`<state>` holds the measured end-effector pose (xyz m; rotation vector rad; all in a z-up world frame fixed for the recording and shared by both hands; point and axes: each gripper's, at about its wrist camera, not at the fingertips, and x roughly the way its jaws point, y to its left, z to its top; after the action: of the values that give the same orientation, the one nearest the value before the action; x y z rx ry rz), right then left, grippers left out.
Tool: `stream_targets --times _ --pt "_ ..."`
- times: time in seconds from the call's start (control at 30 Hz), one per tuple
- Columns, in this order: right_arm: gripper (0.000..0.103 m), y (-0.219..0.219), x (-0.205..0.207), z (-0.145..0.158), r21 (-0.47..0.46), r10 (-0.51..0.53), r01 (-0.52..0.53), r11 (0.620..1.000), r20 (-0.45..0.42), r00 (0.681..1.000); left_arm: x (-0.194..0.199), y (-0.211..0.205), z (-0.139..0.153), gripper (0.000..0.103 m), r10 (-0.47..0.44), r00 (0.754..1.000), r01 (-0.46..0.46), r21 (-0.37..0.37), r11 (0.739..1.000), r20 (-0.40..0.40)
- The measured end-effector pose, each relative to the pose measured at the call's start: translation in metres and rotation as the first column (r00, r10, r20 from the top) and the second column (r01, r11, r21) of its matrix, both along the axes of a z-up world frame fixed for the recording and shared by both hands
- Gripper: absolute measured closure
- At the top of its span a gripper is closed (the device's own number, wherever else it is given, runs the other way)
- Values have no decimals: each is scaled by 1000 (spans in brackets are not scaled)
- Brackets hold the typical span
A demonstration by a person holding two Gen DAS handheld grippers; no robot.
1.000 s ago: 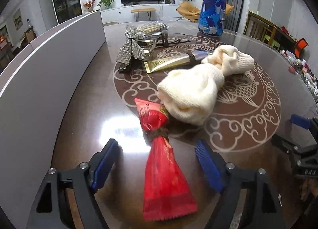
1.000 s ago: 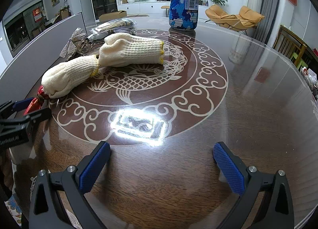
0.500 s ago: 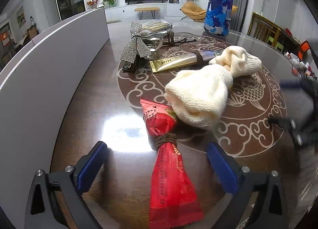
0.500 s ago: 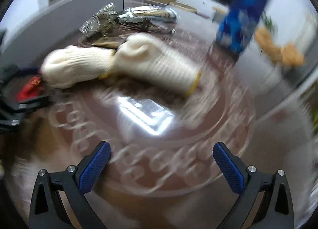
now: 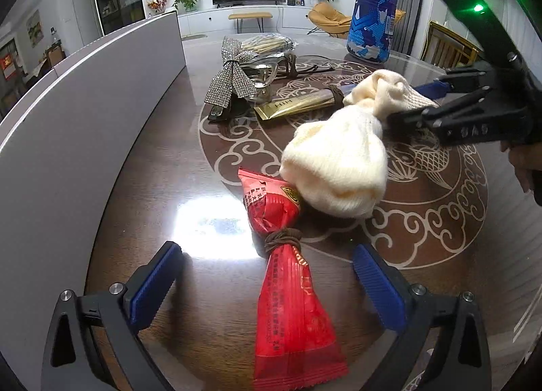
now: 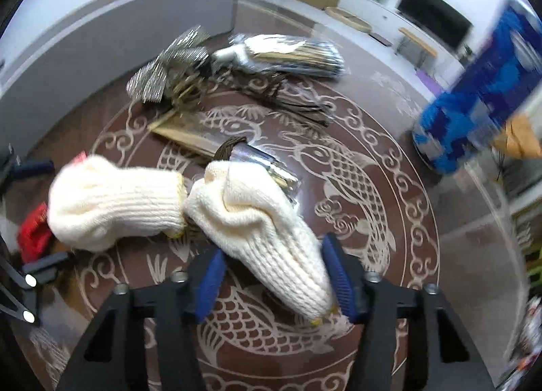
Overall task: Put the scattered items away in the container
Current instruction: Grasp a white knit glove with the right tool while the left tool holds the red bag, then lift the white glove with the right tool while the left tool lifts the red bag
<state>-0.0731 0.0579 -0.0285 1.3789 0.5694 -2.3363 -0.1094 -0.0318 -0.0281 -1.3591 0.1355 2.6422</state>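
Two cream knitted gloves lie on the round table. My right gripper [image 6: 276, 281] has its blue pads on either side of the cuff end of the right glove [image 6: 271, 231], still a little apart from it. The other glove [image 6: 111, 201] lies to its left and shows in the left wrist view [image 5: 338, 160]. My left gripper [image 5: 267, 286] is open, straddling a red snack packet [image 5: 291, 296] tied with a brown band. The right gripper [image 5: 437, 103] shows in the left wrist view at the far glove [image 5: 389, 93]. The grey container wall [image 5: 84, 113] stands at left.
A silver sequin bow [image 5: 230, 82], a gold sachet [image 5: 298, 104], a glass item [image 5: 261, 76], a bag of sticks [image 5: 267, 43] and dark cords lie at the table's far side. A blue patterned canister [image 5: 374, 4] stands at the back.
My right gripper has swung left and forward over the right glove and narrowed around its cuff. My left gripper has pulled back slightly and stays open over the red packet.
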Motion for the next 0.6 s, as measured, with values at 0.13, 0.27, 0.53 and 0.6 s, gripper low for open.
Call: stream_targets --times 0.13,0.27,0.53,0.6 --pt "57 26 27 4 -53 -139 140 989 12 990 0 0 0 0 -1 1000 1 -1 1000 1" --pt "51 47 74 5 -141 -270 279 950 84 959 -1 1 0 0 -1 1000 1 -2 1000 1" --pt "2 50 117 6 -157 -206 201 967 -15 978 2 2 0 0 -8 1000 8 0 1000 -1" --pt "2 48 115 -1 -142 -146 143 980 -16 989 4 2 0 0 -14 1000 14 -1 1000 -1"
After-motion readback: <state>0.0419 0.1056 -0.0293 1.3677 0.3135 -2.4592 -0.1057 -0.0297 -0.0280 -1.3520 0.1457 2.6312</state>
